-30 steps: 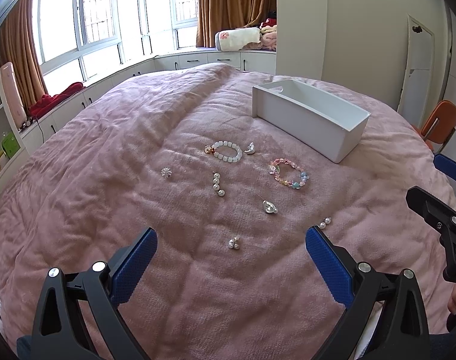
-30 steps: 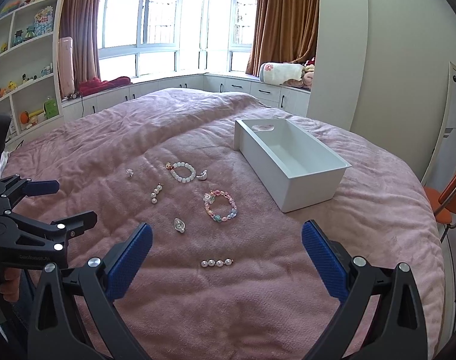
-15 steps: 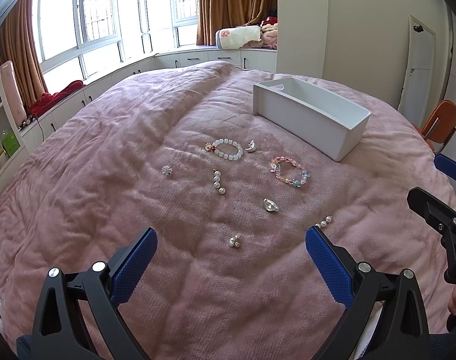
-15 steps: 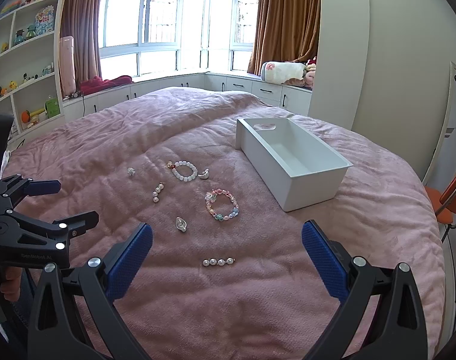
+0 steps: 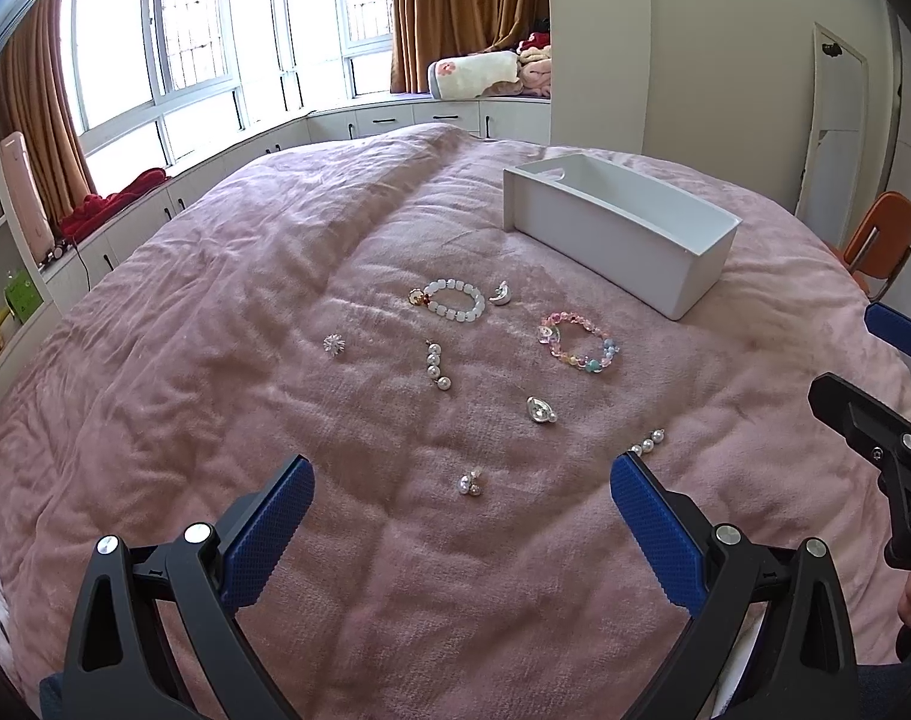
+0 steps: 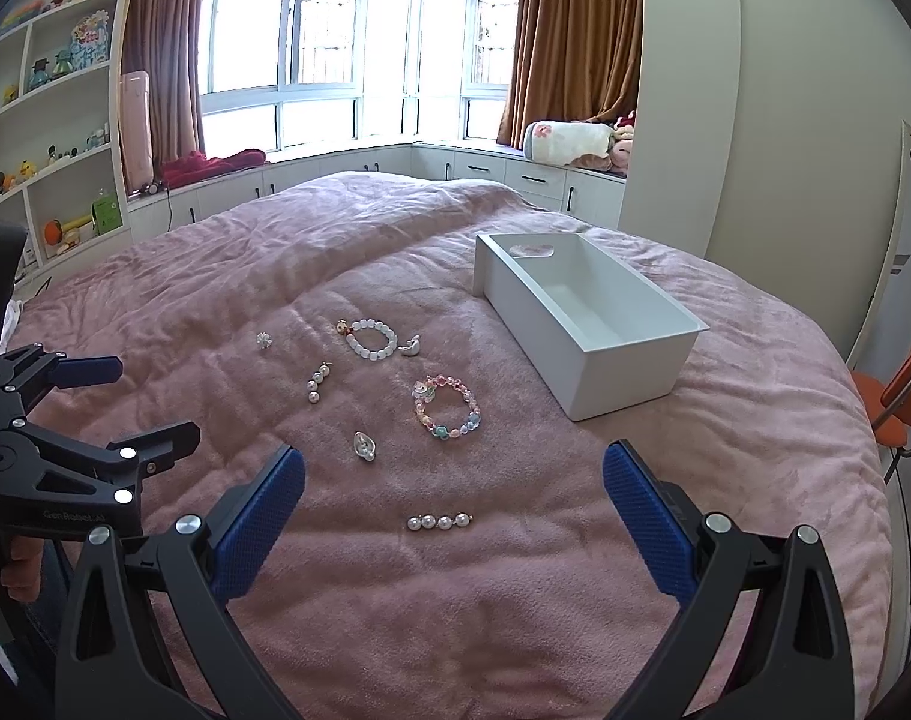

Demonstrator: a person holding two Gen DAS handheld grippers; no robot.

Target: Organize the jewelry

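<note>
Jewelry lies spread on a pink bed cover. A white bead bracelet [image 5: 452,300] [image 6: 370,339], a pastel bead bracelet [image 5: 577,342] [image 6: 446,407], a pearl drop earring [image 5: 436,363] [image 6: 315,382], a pearl bar clip [image 6: 438,521] [image 5: 647,441], a silver shell piece [image 5: 540,409] [image 6: 365,447], a crystal stud [image 5: 334,344] and a small pearl pair [image 5: 471,483] lie apart. An empty white box [image 5: 620,234] [image 6: 581,324] stands beyond them. My left gripper [image 5: 461,510] and right gripper [image 6: 453,498] are both open and empty, held above the cover's near part.
A silver crescent piece [image 5: 500,294] lies beside the white bracelet. An orange chair [image 5: 881,234] stands past the bed's right edge. Window-seat cabinets [image 6: 395,171] run behind the bed, and shelves [image 6: 41,138] stand at the left.
Both grippers have drifted slightly, so the jewelry sits a little lower and nearer in view. Nothing was picked up or moved.
</note>
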